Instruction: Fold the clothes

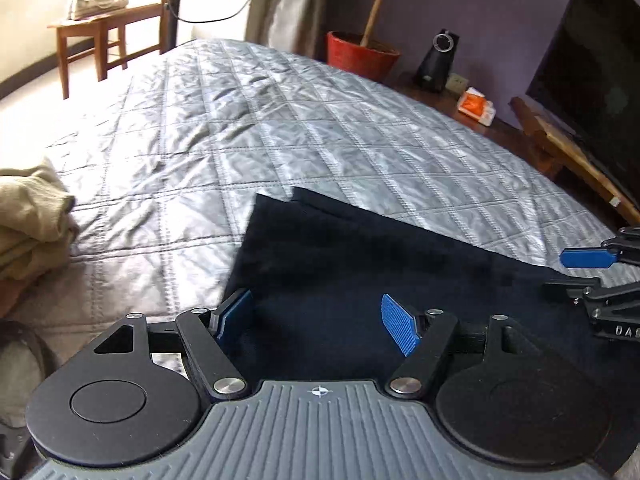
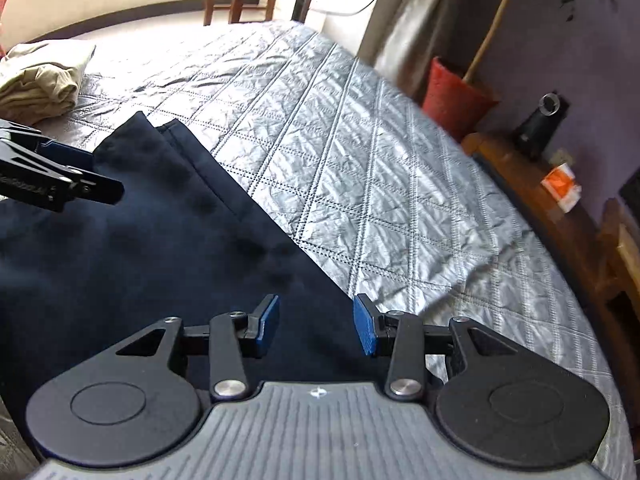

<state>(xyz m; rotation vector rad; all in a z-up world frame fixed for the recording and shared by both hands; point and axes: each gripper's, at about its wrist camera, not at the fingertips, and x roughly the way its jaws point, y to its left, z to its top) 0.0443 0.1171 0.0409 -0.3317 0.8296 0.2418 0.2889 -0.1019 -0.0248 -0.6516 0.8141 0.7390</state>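
Note:
A dark navy garment [image 1: 360, 264] lies flat on the grey quilted bedspread [image 1: 248, 120], its two hemmed ends pointing away from me. My left gripper [image 1: 318, 320] hovers over the garment's left part, open, with nothing between its blue pads. In the right wrist view the same garment [image 2: 140, 240] fills the lower left. My right gripper [image 2: 316, 324] hangs over its right edge, jaws partly apart and holding nothing. Each gripper shows in the other's view: the right gripper [image 1: 576, 272] at the far right, the left gripper [image 2: 96, 172] at the far left.
A folded beige pile [image 2: 40, 80] lies at the bed's left side. Beyond the bed stand a wooden chair [image 1: 100, 28] bearing white shoes, a red plant pot [image 1: 360, 54], and a wooden side table [image 2: 532, 188] with a black speaker and an orange packet. A dark screen [image 1: 592, 72] is at the right.

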